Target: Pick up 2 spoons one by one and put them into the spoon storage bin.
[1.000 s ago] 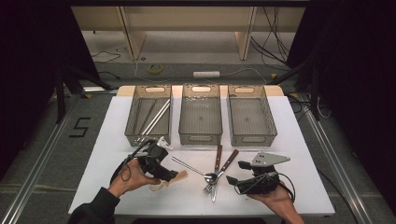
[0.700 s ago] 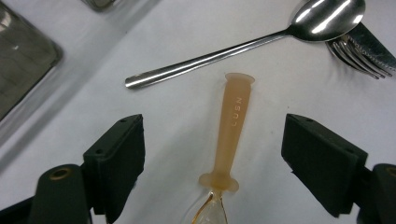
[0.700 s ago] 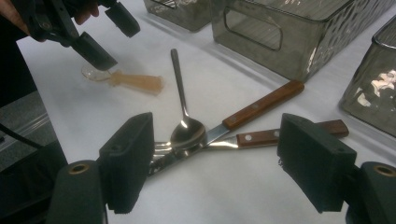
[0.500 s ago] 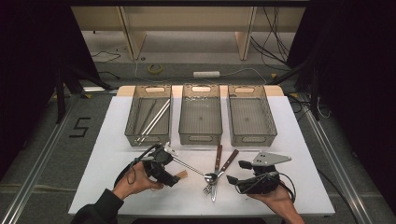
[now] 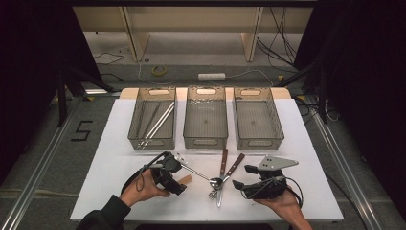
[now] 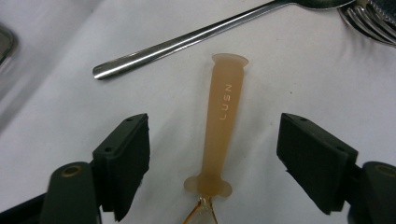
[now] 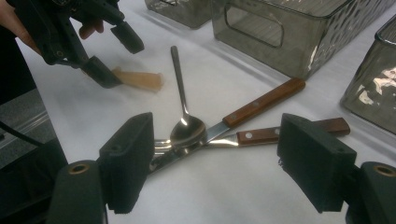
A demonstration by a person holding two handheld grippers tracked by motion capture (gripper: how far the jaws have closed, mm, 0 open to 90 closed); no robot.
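A tan rubbery utensil handle (image 6: 224,121) lies flat on the white table (image 5: 119,191). My left gripper (image 6: 212,126) straddles it; its jaws have just been closing, and the pads stand clear of it on both sides. In the high view that gripper (image 5: 179,176) is at the front left, over the tan handle (image 5: 186,180). My right gripper (image 5: 244,176) rests open at the front right, facing a pile of cutlery: a spoon (image 7: 187,128), a fork (image 5: 213,193) and two wooden-handled knives (image 7: 264,102). The right gripper view shows its own jaws (image 7: 215,121) wide apart with nothing between them.
Three grey see-through bins stand in a row behind the cutlery: the left one (image 5: 135,120) holds long metal sticks (image 5: 158,122), while the middle (image 5: 206,141) and right (image 5: 258,141) ones look bare. The spoon's handle (image 6: 187,42) runs just beyond the tan handle.
My left gripper has shifted slightly to the right and come over the tan handle, with its jaws a little narrower. The right gripper and the cutlery pile have stayed put.
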